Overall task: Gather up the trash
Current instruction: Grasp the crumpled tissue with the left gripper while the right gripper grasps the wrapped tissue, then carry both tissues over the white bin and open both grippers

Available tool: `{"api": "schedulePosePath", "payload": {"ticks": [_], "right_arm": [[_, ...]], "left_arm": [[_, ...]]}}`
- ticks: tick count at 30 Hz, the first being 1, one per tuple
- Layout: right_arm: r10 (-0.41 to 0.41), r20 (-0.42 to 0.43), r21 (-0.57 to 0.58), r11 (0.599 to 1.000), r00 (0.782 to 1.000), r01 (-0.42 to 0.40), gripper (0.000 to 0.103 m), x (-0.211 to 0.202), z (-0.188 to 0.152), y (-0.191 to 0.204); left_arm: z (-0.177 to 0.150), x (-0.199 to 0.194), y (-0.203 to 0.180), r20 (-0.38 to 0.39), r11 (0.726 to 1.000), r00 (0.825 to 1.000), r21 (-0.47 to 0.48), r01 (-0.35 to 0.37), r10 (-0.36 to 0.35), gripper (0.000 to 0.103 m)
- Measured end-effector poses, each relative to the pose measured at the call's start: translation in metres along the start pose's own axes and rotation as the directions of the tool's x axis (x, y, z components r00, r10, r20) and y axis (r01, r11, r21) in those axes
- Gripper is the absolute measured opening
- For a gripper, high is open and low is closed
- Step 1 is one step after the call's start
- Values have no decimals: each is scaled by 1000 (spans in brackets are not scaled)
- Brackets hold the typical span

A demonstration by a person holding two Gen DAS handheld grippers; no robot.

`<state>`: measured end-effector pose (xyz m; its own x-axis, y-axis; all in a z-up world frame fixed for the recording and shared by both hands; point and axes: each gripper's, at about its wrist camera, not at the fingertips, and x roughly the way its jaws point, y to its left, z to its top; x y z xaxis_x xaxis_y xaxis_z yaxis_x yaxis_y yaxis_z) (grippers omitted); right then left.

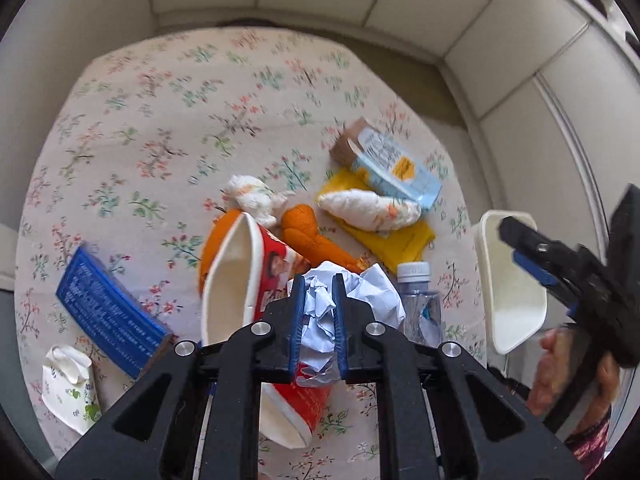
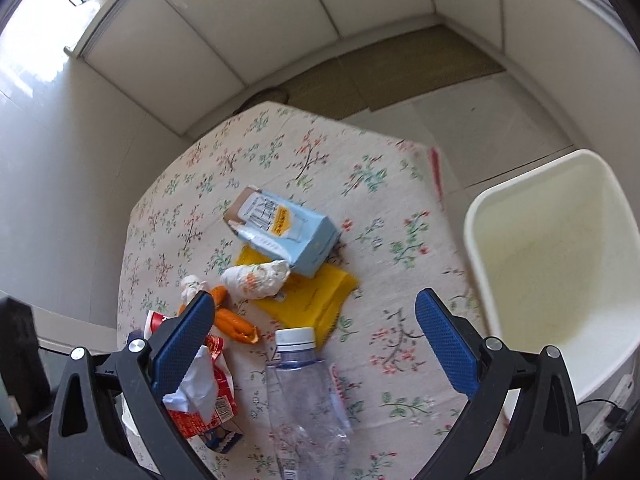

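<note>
My left gripper (image 1: 317,312) is shut on a crumpled white paper ball (image 1: 352,300), held above a crushed red-and-white paper cup (image 1: 256,280). My right gripper (image 2: 312,320) is open and empty above a clear plastic bottle (image 2: 300,392) with a white cap; it also shows in the left wrist view (image 1: 420,300). The right gripper appears in the left wrist view (image 1: 560,264) near the white trash bin (image 1: 508,280), which stands off the table's right edge (image 2: 560,248). Orange peel (image 1: 312,236), a wadded tissue (image 1: 372,208), a light-blue carton (image 2: 284,232) and a yellow wrapper (image 2: 316,296) lie on the table.
The floral tablecloth (image 1: 168,112) covers the table. A dark-blue box (image 1: 108,312) and a small floral paper cup (image 1: 68,388) lie at the left. Another tissue wad (image 1: 252,196) lies near the peel. Cream wall panels (image 2: 280,20) stand behind the table.
</note>
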<state>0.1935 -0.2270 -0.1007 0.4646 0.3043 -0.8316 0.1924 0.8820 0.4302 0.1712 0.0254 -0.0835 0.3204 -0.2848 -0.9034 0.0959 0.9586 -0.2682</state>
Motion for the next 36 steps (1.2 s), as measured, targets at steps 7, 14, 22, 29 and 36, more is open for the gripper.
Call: {"api": "schedulePosePath", "payload": {"ticks": [7, 14, 22, 29, 36], "right_arm": [[56, -119, 15, 998, 991, -55, 84, 38, 5, 23], [96, -185, 125, 989, 978, -73, 72, 82, 11, 42], [77, -190, 197, 980, 979, -39, 40, 112, 12, 43], [86, -109, 141, 988, 990, -70, 24, 95, 10, 53], [84, -17, 21, 996, 996, -84, 22, 61, 6, 70]], "left_arm": [[-6, -37, 23, 145, 993, 987, -83, 84, -71, 12], [2, -86, 27, 284, 982, 947, -74, 174, -146, 12], [0, -78, 39, 264, 979, 951, -79, 186, -159, 12], [-2, -75, 56, 269, 976, 954, -137, 170, -128, 12], [-3, -81, 61, 305, 971, 947, -174, 164, -105, 12]]}}
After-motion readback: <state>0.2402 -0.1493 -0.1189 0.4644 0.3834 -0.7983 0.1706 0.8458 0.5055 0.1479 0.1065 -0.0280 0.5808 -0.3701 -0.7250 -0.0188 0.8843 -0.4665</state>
